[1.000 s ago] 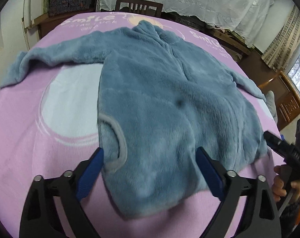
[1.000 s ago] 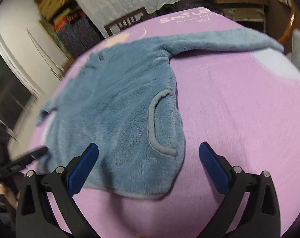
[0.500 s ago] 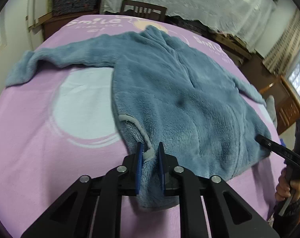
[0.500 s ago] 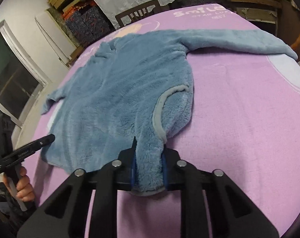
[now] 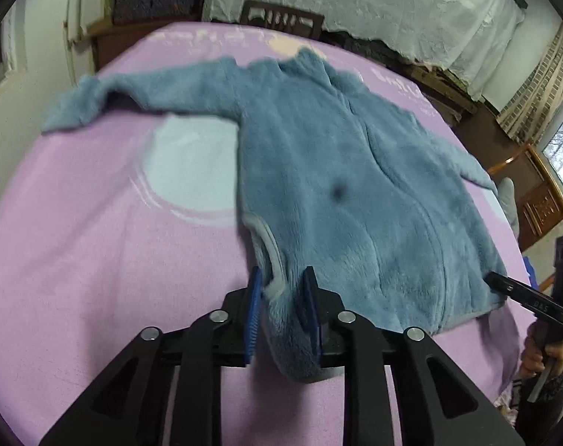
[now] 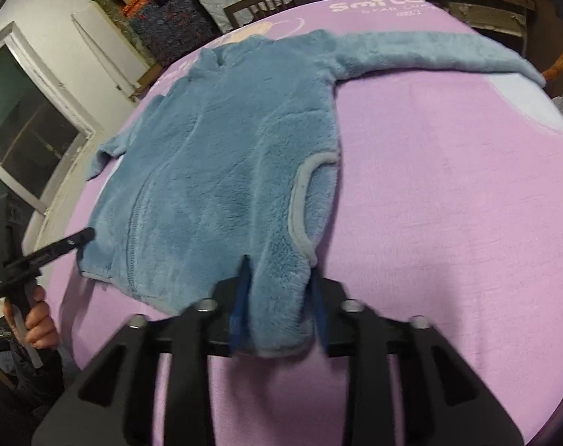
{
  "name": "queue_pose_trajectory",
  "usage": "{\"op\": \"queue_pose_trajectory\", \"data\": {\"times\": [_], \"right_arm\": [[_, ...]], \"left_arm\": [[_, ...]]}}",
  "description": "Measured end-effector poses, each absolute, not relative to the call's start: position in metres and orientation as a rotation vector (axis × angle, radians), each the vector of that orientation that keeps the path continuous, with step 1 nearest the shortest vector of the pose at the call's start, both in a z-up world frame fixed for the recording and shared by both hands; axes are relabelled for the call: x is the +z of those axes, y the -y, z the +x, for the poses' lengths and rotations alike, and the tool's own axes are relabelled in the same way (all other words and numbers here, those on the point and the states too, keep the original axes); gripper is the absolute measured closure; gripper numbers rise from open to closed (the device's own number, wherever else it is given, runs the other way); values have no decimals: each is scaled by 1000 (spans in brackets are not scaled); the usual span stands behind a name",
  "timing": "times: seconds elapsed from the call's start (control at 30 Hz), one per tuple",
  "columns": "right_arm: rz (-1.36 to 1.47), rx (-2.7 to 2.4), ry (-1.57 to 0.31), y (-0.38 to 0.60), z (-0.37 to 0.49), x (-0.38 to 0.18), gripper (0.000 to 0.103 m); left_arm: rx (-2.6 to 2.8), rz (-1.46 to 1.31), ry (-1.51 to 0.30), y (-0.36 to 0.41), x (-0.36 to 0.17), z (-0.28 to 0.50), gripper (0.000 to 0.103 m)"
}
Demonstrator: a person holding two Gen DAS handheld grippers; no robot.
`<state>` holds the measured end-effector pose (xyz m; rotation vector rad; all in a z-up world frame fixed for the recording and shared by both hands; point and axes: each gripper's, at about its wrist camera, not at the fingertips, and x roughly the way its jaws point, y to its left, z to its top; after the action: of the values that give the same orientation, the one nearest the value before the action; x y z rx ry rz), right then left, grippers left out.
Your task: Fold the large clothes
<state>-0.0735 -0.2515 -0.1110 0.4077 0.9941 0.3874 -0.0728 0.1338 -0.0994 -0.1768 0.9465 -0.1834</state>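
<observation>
Blue fleece jacket (image 5: pixel 348 193) lies flat, sleeves spread, on the pink blanket (image 5: pixel 95 252). Left gripper (image 5: pixel 281 297) and right gripper (image 6: pixel 279 290) each pinch a hem corner, likely so the hem lifts evenly toward the collar.

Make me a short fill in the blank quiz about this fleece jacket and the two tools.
The fleece jacket is coloured ____.
The jacket lies on a ____ blanket.
The left tool is shut on the jacket's ____ edge.
Both sleeves lie spread ____ from the body.

Missing words: blue; purple; bottom; outward
</observation>
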Motion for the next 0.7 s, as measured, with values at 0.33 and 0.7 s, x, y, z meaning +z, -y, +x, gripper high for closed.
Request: {"op": "queue_pose_trajectory", "data": {"times": [0.33, 0.7], "right_arm": [[498, 480, -854, 239, -11, -71, 57], [736, 539, -903, 246, 12, -121, 56]], "left_arm": [[-227, -90, -976, -101, -96, -5, 64], [13, -307, -930, -202, -81, 24, 37]]}}
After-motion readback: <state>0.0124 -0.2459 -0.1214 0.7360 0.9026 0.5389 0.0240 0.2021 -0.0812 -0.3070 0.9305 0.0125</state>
